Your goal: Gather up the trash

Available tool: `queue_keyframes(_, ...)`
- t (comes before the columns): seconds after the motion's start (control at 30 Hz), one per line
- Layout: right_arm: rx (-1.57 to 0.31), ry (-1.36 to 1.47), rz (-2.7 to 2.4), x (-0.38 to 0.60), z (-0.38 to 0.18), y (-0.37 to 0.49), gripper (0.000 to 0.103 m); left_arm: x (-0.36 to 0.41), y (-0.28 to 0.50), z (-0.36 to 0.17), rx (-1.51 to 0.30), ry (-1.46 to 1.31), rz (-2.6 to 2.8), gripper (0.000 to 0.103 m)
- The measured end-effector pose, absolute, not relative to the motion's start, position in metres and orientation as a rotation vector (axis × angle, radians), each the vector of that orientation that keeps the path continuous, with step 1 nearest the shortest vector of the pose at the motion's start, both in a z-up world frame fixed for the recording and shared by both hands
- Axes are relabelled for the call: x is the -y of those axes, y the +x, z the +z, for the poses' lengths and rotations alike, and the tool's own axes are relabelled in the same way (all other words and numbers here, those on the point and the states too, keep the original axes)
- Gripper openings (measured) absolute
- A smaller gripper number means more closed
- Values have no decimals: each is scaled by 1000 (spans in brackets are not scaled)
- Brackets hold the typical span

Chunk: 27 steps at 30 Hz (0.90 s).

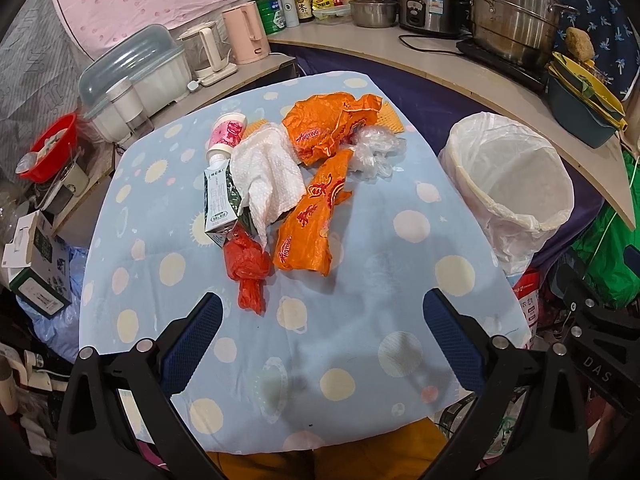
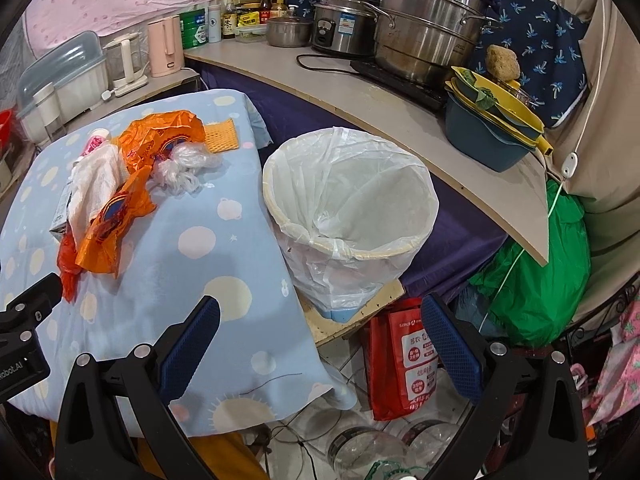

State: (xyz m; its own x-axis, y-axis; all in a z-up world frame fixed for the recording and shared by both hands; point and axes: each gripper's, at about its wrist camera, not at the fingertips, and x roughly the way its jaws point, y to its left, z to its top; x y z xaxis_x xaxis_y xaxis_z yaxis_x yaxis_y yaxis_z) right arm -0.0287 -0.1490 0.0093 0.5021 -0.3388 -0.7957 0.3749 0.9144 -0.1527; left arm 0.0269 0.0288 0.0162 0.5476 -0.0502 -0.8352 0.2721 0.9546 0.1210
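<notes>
1. Left gripper (image 1: 322,322): fingers spread wide, nothing between them. It hangs above the near part of the table (image 1: 360,360), which wears a pale blue cloth with cream and pink spots.
2. The trash pile lies ahead of the left fingertips, mostly toward the left finger's side. Nearest is a crumpled red plastic bag (image 1: 248,270), just beyond the left fingertip, apart from it, long axis running away from the fingers.
3. Beside it, toward the gap's centre line, lies an orange printed bag (image 1: 306,226): elongated, long axis pointing away and slightly toward the right finger, wrinkled, red lettering.
4. Farther ahead: a white paper towel (image 1: 266,184) draped over a green-and-white carton (image 1: 218,204); a pink-printed paper cup (image 1: 228,134) on its side, mouth facing away; a second orange bag (image 1: 328,124), bunched; clear plastic film (image 1: 376,150) touching it; orange foam netting (image 1: 390,118) at the far edge.
5. Right gripper (image 2: 320,322): fingers likewise wide apart, empty.
6. The trash bin (image 2: 350,196) stands ahead between the right fingers, beside the table's edge, upright, lined with a white translucent bag, mouth open upward, interior empty as far as visible.
7. From the right wrist view, the pile sits well beyond the left finger.
</notes>
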Motion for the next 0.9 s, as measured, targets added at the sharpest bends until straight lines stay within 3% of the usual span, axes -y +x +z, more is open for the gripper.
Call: queue_keyframes(0.9,-987,58,-530,124,12,-30,96,-46,45,20,-991,269,-277,96)
